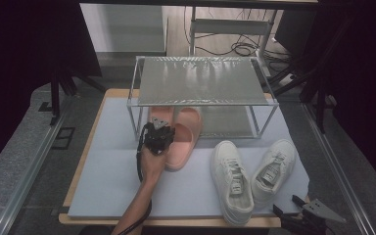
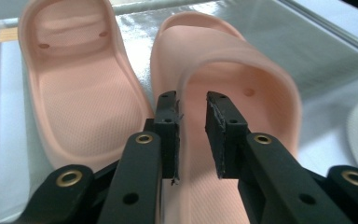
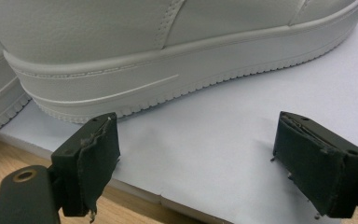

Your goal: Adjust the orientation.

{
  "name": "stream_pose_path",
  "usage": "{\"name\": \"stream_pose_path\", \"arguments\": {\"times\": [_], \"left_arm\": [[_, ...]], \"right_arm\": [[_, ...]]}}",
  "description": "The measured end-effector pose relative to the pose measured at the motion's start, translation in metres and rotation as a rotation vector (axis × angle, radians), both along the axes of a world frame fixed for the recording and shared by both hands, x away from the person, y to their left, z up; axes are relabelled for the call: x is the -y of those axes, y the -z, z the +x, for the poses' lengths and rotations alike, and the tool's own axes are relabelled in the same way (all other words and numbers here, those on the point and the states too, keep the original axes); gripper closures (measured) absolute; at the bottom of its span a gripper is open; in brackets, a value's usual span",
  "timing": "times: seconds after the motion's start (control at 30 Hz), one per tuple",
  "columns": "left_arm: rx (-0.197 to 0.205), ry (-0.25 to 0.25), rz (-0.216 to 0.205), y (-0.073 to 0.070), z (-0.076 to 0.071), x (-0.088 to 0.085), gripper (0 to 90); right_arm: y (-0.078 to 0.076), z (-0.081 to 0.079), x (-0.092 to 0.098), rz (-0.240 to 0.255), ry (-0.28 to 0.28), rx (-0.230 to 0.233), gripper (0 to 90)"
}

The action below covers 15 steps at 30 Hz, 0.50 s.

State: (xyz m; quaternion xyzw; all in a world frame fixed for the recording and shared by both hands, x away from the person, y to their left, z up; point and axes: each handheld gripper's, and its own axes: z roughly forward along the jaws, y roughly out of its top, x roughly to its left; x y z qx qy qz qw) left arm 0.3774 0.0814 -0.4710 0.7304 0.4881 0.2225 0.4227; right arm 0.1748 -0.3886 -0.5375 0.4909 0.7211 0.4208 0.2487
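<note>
- No brand, label or lettering can be read on any shoe; the tongue patches on the sneakers are too small to make out from the high view.
- The left gripper (image 1: 157, 137) has its jaws nearly closed on the raised side wall of a salmon-pink moulded foam slide sandal (image 2: 242, 93), one pad inside the footbed, one outside, the thin wall pinched between them.
- That sandal looks soft and matte, with a dimpled footbed, a broad strap arching over the toe end and a small round hole in the strap's inner wall.
- It lies on the pale grey-blue table mat (image 1: 112, 186), toe under the front edge of the silver wire-frame shoe rack (image 1: 203, 81), at about 11 o'clock from the sneakers.
- A second matching pink slide sandal (image 2: 74, 93) lies just beside it at 9 o'clock in the left gripper view, on the rack's lower shelf.
- Two white leather lace-up sneakers (image 1: 232, 181) sit at 4 o'clock from the held sandal, toes apart.
- The right gripper (image 3: 196, 163) is wide open, holding nothing, low at the mat's near edge, just short of a sneaker's ribbed sole.
</note>
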Motion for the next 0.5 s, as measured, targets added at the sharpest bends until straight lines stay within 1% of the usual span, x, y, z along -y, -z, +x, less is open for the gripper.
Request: {"name": "stream_pose_path", "arguments": {"times": [0.13,0.27,0.43,0.5], "left_arm": [[0.017,0.034,-0.004,-0.005,-0.016,-0.009,79.1],[0.019,0.065,-0.003,-0.005,-0.032,-0.019,83.2],[-0.005,0.107,-0.027,0.000,-0.052,-0.031,89.6],[-0.020,0.125,-0.040,0.003,-0.059,-0.034,89.9]], "right_arm": [[0.000,0.000,0.000,-0.004,-0.001,0.000,14.1],[0.000,0.000,0.000,-0.006,-0.001,0.000,14.1],[0.000,0.000,-0.001,-0.010,0.003,0.000,14.1],[0.000,0.000,-0.001,-0.011,0.003,0.001,14.1]]}}
